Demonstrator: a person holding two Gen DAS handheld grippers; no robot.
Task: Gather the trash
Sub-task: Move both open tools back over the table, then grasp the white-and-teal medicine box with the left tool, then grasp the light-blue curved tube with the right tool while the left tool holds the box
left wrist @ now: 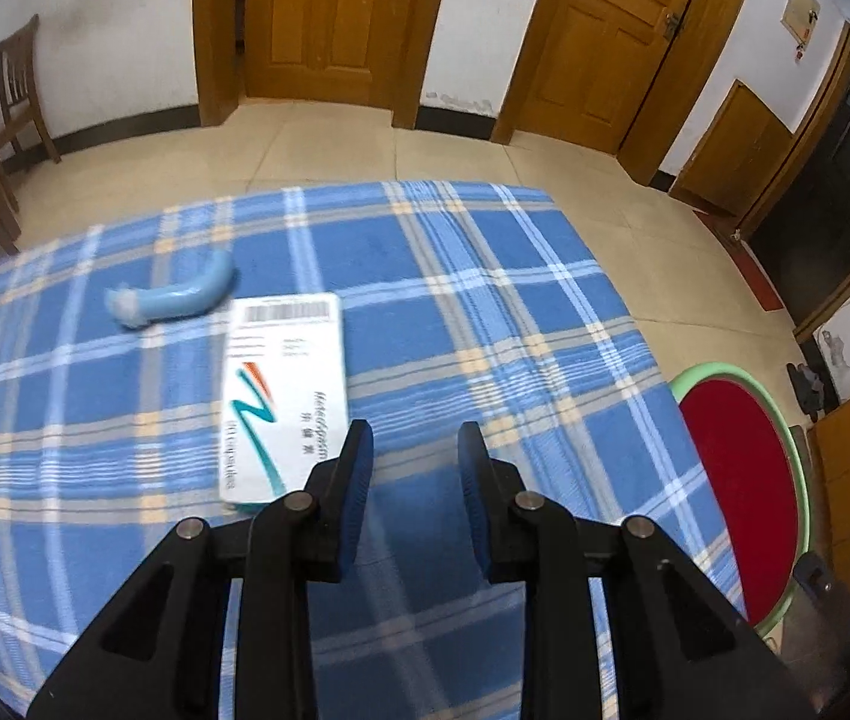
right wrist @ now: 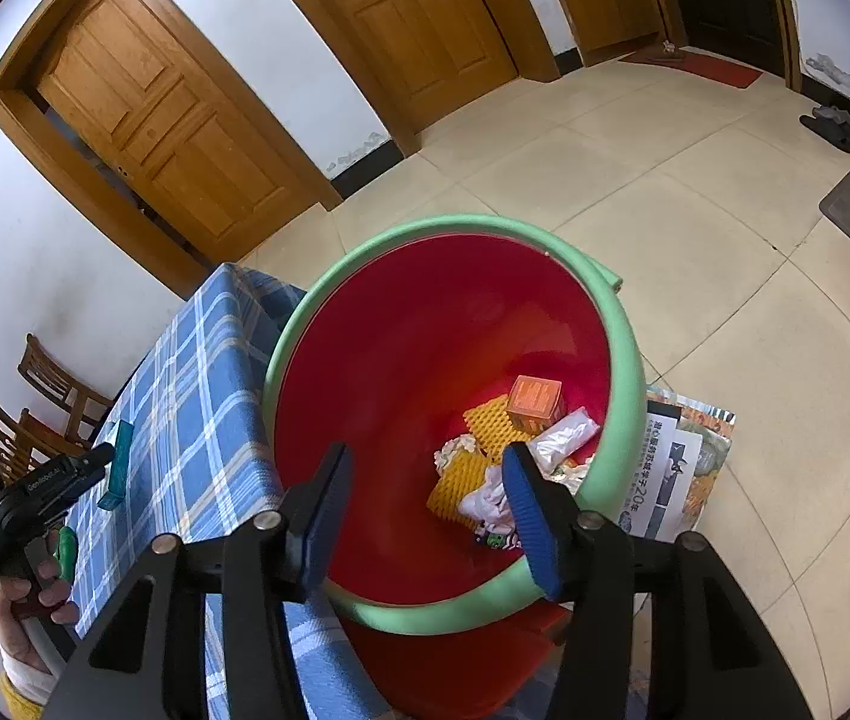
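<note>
Woven plaid cloth [left wrist: 484, 300] – matt, glossy card box [left wrist: 284, 384], smooth plastic bin [right wrist: 622, 348], wooden doors [left wrist: 335, 18]

I see white plastered walls [left wrist: 484, 18] with a dark skirting strip, scuffed low down. Panelled honey-brown wooden doors [left wrist: 335, 12] stand closed in matching frames. The floor is pale beige square tile [right wrist: 694, 252]. Dark wooden slat-backed chairs [left wrist: 20, 84] sit by the wall. A red doormat [right wrist: 718, 69] lies before a dark doorway.

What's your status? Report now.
Left claw open, empty, beside white box. Right claw open over red bin. Nothing blocking.
</note>
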